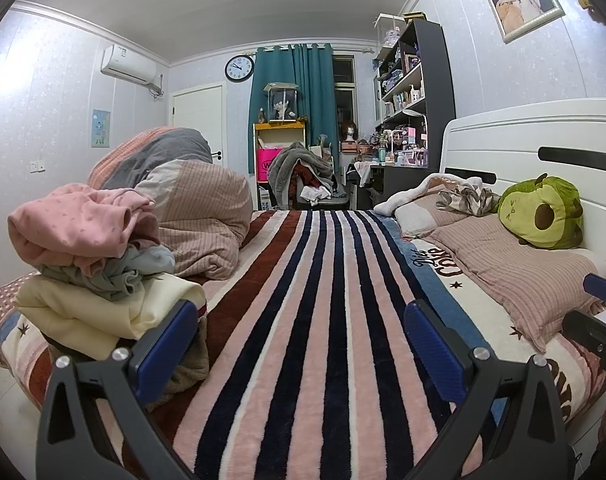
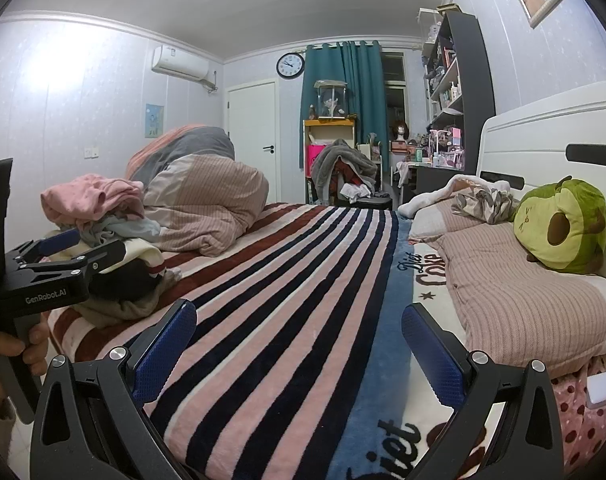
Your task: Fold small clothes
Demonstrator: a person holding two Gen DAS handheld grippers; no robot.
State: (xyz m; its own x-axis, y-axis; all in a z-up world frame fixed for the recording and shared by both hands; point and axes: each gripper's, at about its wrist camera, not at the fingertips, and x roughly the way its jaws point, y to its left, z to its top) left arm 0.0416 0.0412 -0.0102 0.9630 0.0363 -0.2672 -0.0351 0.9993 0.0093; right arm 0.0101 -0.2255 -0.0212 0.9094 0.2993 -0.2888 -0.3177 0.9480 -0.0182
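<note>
The left hand-held gripper (image 1: 301, 344) is held low over the striped blanket (image 1: 311, 320) with its blue-padded fingers (image 1: 169, 344) spread wide apart and nothing between them. The right hand-held gripper (image 2: 299, 344) is likewise held above the blanket with its jaws wide open and nothing gripped. Just beside the left gripper's left finger, a pile of small clothes (image 1: 99, 264) is stacked at the edge of the bed: a pink garment (image 1: 83, 224) on top, a grey-blue piece (image 1: 119, 272) under it, and a cream garment (image 1: 103, 308) below. Behind the pile a bundled duvet (image 1: 191, 200) is heaped. To the right, a ribbed pink pillow (image 1: 515, 276) and an avocado plush toy (image 1: 543, 212) are seen against the white headboard (image 1: 543, 136).
</note>
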